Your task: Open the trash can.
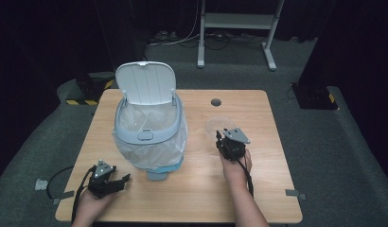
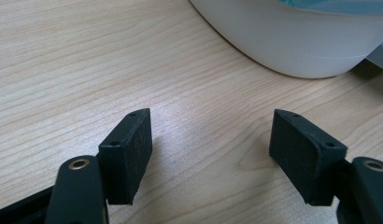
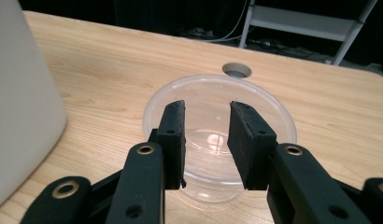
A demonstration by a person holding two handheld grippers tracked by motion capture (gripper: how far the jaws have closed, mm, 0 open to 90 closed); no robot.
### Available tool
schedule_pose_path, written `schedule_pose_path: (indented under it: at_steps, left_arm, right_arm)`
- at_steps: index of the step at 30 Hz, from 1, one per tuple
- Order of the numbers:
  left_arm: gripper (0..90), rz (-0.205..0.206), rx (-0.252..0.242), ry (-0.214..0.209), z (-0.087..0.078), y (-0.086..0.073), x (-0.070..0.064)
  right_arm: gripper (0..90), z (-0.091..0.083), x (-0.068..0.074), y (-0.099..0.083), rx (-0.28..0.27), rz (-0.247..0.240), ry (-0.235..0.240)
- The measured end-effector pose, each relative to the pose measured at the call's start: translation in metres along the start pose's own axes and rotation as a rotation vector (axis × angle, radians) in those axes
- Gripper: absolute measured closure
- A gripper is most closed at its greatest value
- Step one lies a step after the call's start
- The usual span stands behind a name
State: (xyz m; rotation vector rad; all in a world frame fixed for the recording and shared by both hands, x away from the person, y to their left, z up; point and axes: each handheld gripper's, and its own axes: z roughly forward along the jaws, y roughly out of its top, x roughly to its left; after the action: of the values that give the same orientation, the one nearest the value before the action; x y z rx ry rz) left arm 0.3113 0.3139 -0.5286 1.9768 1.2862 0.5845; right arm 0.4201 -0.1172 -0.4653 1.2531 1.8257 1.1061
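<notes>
— So where is the clear round plastic bowl (image 3: 220,135) sitting from the white lidded plastic bin (image 1: 149,125)?

— Just right of the bin, and directly ahead of my right gripper (image 3: 207,140); I'm holding its jaws parted over the bowl's near rim, gripping nothing.

— And the other?

— My left gripper (image 2: 210,144) is resting wide open, empty, at the bin's front left, so the right is nearer.

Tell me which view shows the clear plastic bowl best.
The right gripper view: the clear plastic bowl sits close, its whole round rim visible, with the right hand-held gripper open over its near edge. In the high view the bowl is a faint outline. The left gripper view looks at the table instead.
</notes>
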Motion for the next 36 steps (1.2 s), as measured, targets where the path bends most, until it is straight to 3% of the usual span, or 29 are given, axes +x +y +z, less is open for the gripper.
schedule_pose_path:
  at_steps: [14, 22, 36]
  left_arm:
    - [30.2, 0.001, 0.001, 0.000, 0.000, 0.000, 0.000]
    - [30.2, -0.001, 0.001, -0.001, 0.000, 0.000, 0.000]
    - [30.2, 0.000, 0.001, -0.001, 0.000, 0.000, 0.000]
  right_arm:
    - [66.7, 0.018, -0.004, -0.010, 0.071, 0.002, -0.020]
    - [66.9, 0.014, -0.006, -0.013, 0.070, 0.006, -0.016]
    - [66.4, -0.002, 0.004, -0.026, 0.064, -0.017, -0.013]
